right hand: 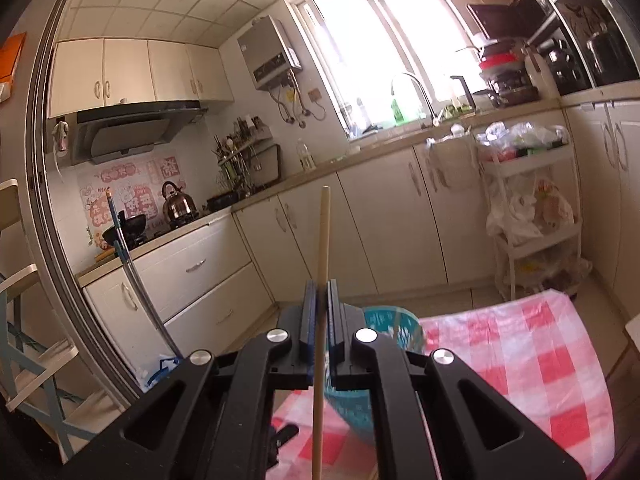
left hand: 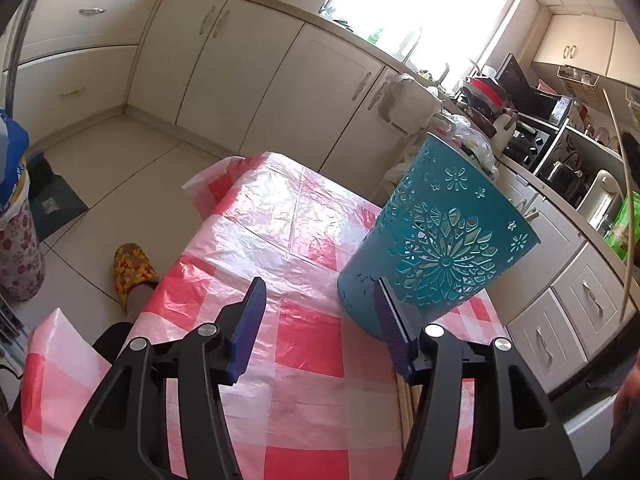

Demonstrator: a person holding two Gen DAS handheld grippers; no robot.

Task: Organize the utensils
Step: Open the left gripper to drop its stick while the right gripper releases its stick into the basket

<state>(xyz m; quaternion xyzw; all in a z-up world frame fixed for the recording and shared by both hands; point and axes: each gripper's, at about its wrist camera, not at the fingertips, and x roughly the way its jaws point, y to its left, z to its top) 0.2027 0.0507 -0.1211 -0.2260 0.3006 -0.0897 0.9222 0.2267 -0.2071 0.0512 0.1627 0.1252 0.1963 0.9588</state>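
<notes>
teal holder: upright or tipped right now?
Upright on its base, as far as the pictures show. The teal holder stands on the checked tablecloth, rim on top; its lean looks like lens distortion. The open left gripper isn't gripping it.

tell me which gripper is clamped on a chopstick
The right gripper: its jaws pinch a wooden chopstick. The left gripper stands open, holding nothing.

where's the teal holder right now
In the left wrist view, the teal holder stands on the checked table, right of centre, just beyond the left gripper.

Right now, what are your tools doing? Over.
Left tool open beside teal utensil holder. Right tool shut on wooden chopstick. Nothing blocking.
</notes>
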